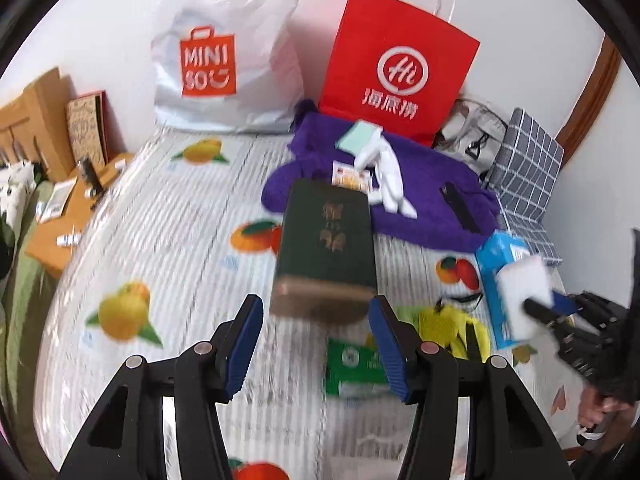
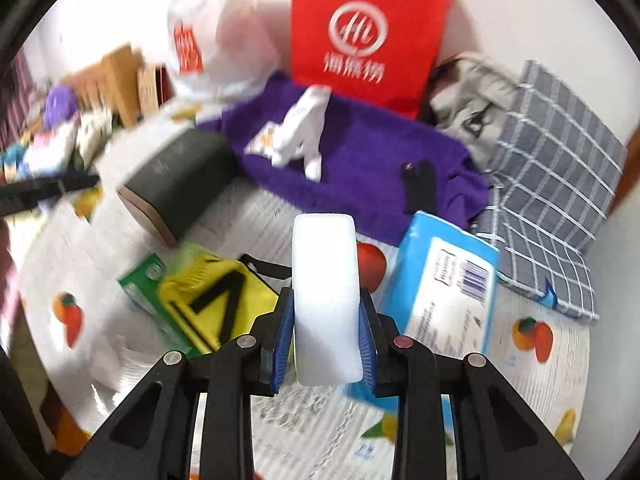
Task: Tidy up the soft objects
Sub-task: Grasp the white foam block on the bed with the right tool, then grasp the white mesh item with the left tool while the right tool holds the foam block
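The right gripper [image 2: 325,344] clamps the white sponge [image 2: 325,300] above the bedsheet [image 1: 168,232]; the left gripper [image 1: 316,344] gapes empty. At twelve o'clock, white gloves [image 1: 384,176] already lie on the purple towel [image 1: 424,200]; the sponge seems next.

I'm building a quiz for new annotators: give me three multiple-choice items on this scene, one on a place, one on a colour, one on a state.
1. Where do the white gloves lie?
A. on the purple towel
B. in the red bag
C. on the checked cushion

2. What colour is the book cover?
A. yellow
B. dark green
C. blue

3. What is the right gripper doing?
A. open, empty
B. shut on the white sponge
C. shut on a glove

Answers: A, the gloves rest on purple fabric; B, the cover is dark green; B, the jaws press both sides of the sponge.
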`<move>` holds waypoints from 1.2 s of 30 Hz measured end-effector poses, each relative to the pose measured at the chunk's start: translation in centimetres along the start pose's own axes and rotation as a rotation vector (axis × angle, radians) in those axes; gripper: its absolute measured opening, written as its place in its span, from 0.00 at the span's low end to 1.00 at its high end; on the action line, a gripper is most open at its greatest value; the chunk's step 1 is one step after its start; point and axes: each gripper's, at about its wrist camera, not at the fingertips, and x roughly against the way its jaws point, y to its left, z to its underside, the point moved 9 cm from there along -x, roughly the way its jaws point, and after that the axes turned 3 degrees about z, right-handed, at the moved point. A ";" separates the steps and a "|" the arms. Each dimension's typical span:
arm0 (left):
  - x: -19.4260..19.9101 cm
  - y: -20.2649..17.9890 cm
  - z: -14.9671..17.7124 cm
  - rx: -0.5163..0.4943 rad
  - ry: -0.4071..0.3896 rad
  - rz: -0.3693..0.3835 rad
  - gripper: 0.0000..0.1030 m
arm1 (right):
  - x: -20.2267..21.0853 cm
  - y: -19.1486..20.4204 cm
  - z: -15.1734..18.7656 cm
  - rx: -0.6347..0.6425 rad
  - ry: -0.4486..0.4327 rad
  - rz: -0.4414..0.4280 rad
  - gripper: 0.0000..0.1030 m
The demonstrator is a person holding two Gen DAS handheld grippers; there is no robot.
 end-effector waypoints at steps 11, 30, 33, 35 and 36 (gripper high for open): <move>-1.6 0.4 7.9 0.017 0.150 -0.010 0.51 | 4.1 -1.1 6.7 -0.097 -0.040 0.049 0.29; -1.9 -1.1 11.5 -0.038 0.103 -0.048 0.70 | -0.7 -2.2 15.4 -0.216 0.047 0.012 0.31; -1.4 -1.6 10.7 -0.040 0.084 -0.052 0.70 | -0.3 -2.3 15.5 -0.226 0.014 -0.006 0.29; -1.2 -2.4 10.1 -0.077 0.064 -0.060 0.70 | -0.2 -2.6 15.5 -0.241 0.003 -0.008 0.29; -1.1 -3.0 9.8 -0.092 0.058 -0.051 0.70 | -0.1 -2.8 15.5 -0.245 -0.001 -0.007 0.29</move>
